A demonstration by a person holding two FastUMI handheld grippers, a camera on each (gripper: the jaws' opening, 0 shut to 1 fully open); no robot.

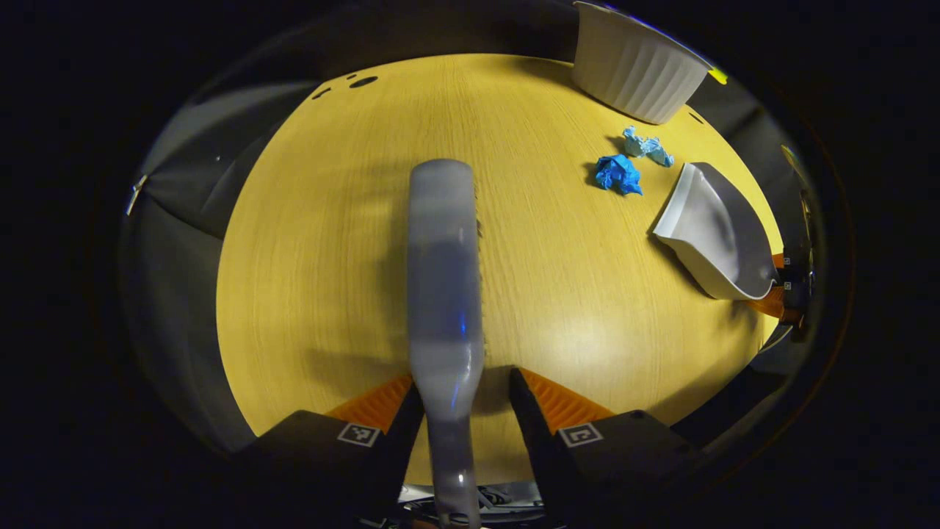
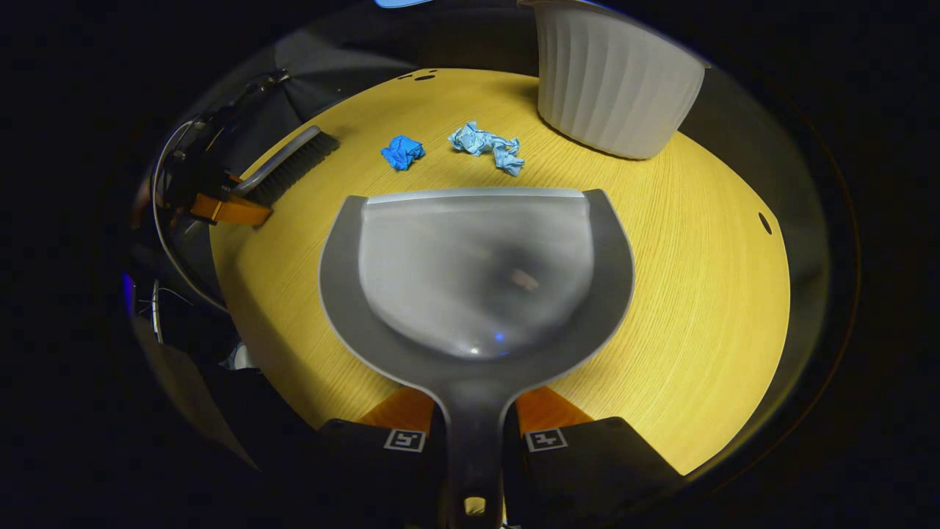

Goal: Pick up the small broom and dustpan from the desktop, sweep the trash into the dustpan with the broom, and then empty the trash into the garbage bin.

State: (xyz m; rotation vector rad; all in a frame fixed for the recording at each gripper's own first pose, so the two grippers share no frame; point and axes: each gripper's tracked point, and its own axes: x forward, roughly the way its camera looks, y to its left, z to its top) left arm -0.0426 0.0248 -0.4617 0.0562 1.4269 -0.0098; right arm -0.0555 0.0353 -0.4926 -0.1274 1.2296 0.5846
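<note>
1. In the left gripper view your left gripper (image 1: 465, 397) is holding the broom (image 1: 443, 294) by its handle; the left finger is touching it but a gap is showing at the right finger, so I cannot tell whether the jaws are clamping it
2. That view is showing the broom's pale back running away over the bench (image 1: 330, 242), with only a fringe of bristles peeking along its right edge
3. The right gripper view is showing the dark bristles (image 2: 297, 165) side-on, at the bench's far left
4. Your right gripper (image 2: 474, 419) jaws are gripping the dustpan (image 2: 477, 279) handle from both sides, its lip facing two blue paper wads (image 2: 402, 152) lying just beyond it
5. The ribbed white bin (image 2: 613, 84) is standing behind the wads, at the far edge
</note>
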